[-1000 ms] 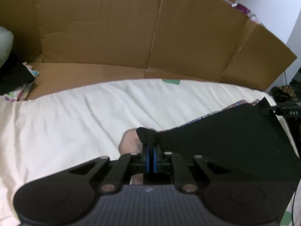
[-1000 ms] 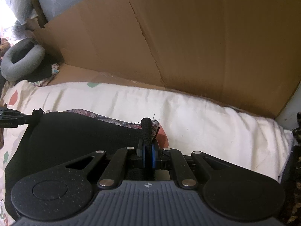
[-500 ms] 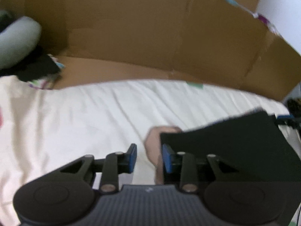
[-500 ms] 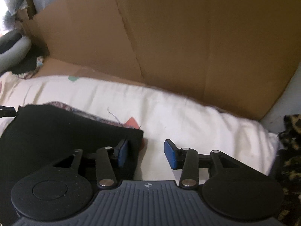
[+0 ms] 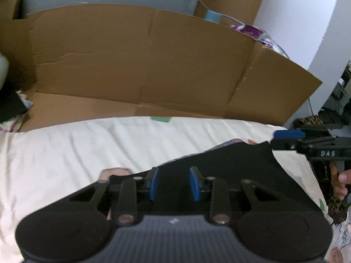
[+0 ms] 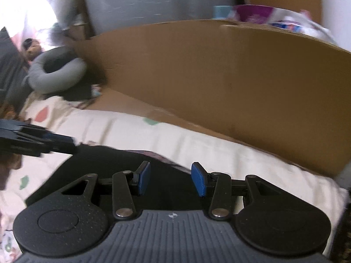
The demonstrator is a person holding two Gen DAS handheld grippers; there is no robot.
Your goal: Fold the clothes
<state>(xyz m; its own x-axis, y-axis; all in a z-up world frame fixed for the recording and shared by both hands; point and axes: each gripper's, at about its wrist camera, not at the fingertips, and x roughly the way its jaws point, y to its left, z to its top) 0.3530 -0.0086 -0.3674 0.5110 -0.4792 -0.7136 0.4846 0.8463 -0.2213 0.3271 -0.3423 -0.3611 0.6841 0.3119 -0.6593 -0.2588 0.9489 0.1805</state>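
Left wrist view
Left gripper (image 5: 174,183): jaws apart, blue pads (image 5: 153,184) facing each other with nothing clamped between them; it hangs above the near edge of the cloth.
Black garment (image 5: 230,175): folded flat on the cream sheet (image 5: 76,149), its upper edge slanting up toward the right; a strip of patterned fabric shows along that edge.
Right gripper (image 5: 289,137): enters from the right edge, just beside the garment's far corner; whether it touches the cloth cannot be told.
Hand (image 5: 341,182): fingers wrapped round that gripper's handle at the right border.
Cardboard wall (image 5: 142,61): stands behind the sheet, creased, with a flap lying flat at its foot.

Right wrist view
Right gripper (image 6: 171,179): jaws apart, pads empty, poised over the garment's right portion.
Black garment (image 6: 105,160): lies below and left of the pads on the cream sheet (image 6: 219,149).
Left gripper (image 6: 54,143): blurred, reaching in from the left, its tip near the garment's left corner.
Grey ring cushion (image 6: 57,72): rests at upper left, well apart from the garment.
Cardboard wall (image 6: 219,76): curves across the background.
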